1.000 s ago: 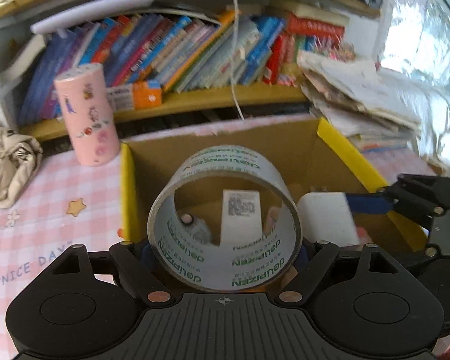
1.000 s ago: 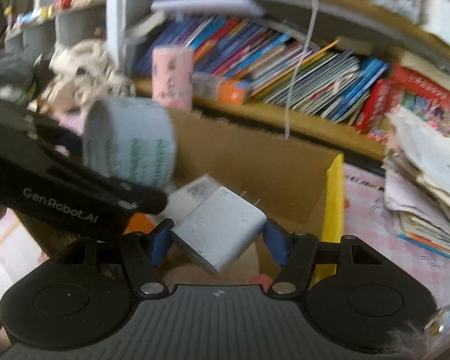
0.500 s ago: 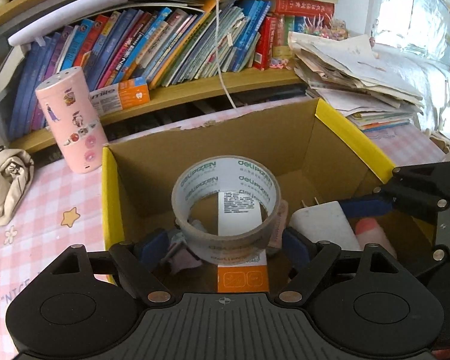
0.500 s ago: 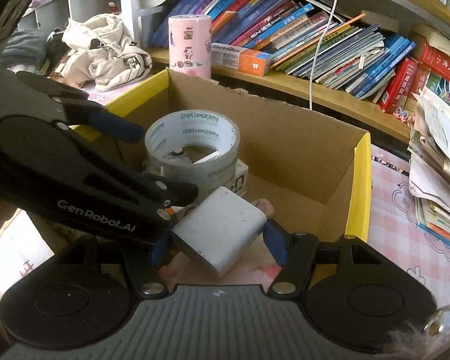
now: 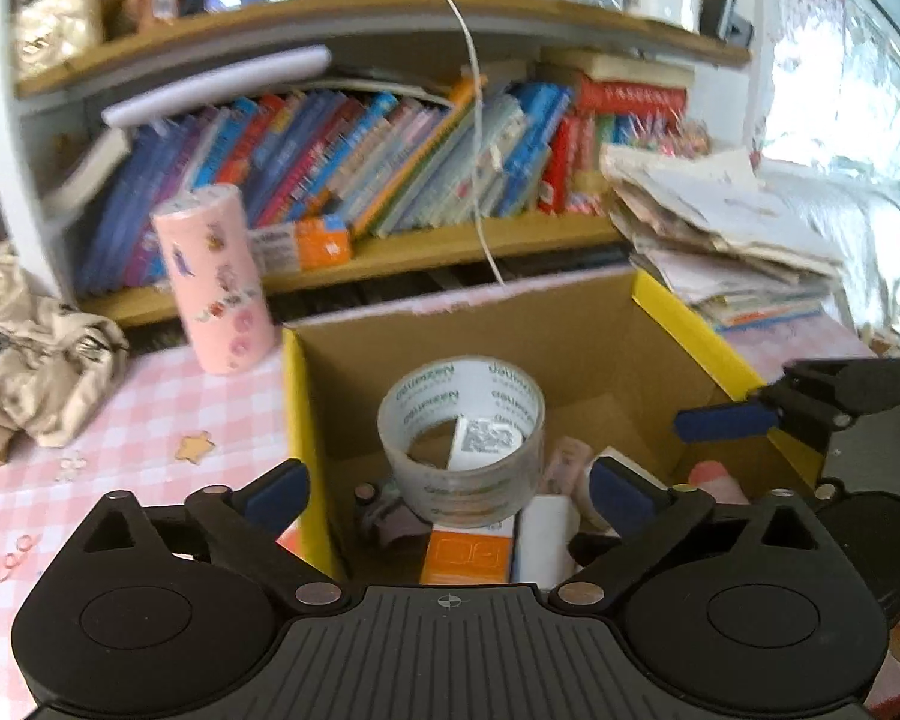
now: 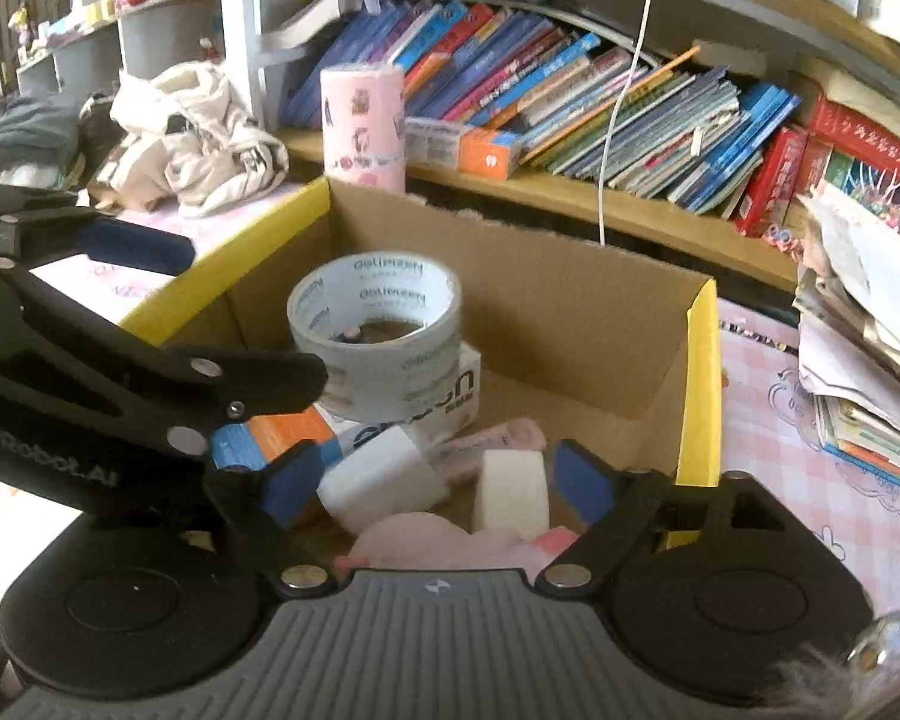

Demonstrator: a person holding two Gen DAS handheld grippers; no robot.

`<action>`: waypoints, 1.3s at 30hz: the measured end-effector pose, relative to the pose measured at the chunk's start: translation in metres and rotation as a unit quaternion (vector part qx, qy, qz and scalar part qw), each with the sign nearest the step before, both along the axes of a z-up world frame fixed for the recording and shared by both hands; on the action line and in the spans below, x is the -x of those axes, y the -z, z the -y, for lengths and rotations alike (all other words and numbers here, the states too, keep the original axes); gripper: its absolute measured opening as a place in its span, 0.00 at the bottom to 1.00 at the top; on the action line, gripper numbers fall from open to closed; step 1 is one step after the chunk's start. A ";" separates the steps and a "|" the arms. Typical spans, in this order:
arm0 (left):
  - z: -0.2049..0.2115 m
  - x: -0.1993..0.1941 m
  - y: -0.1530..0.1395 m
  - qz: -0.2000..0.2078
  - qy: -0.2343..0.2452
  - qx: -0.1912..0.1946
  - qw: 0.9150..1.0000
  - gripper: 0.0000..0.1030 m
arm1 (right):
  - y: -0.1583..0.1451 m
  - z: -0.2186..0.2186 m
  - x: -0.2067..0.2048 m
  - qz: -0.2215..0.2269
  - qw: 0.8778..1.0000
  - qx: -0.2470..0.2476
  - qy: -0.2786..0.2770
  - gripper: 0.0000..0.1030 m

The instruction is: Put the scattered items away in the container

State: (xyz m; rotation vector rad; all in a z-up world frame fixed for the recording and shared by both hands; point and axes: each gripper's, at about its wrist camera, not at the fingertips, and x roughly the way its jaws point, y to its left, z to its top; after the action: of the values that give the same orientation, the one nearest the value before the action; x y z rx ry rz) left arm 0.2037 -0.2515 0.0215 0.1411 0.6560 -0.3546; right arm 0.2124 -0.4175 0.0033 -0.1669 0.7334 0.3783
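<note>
Fingers of the left gripper (image 5: pixel 450 489) are spreading wide and empty above the cardboard box (image 5: pixel 684 324), the tape roll (image 5: pixel 462 438) they clamped a second ago now resting inside on a white-and-orange carton (image 6: pixel 444 396). Opening too, the right gripper (image 6: pixel 432 480) has let go of the white charger (image 6: pixel 381 477), which lies loose between its fingers in the box. Only the right view shows that charger clearly. "GenRobot.AI" marks the left gripper's side; the tape's print is not clearly legible.
</note>
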 end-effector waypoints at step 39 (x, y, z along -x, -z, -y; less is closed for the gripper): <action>-0.124 0.138 0.003 0.055 -0.103 0.037 0.992 1.00 | -0.012 -0.079 0.154 0.084 0.984 0.013 0.159 1.00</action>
State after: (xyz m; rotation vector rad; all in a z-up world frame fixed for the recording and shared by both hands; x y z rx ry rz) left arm 0.0654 -0.1272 0.0182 0.0202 0.5419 -0.1703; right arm 0.0579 -0.3384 0.0152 -0.1029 0.5855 0.0478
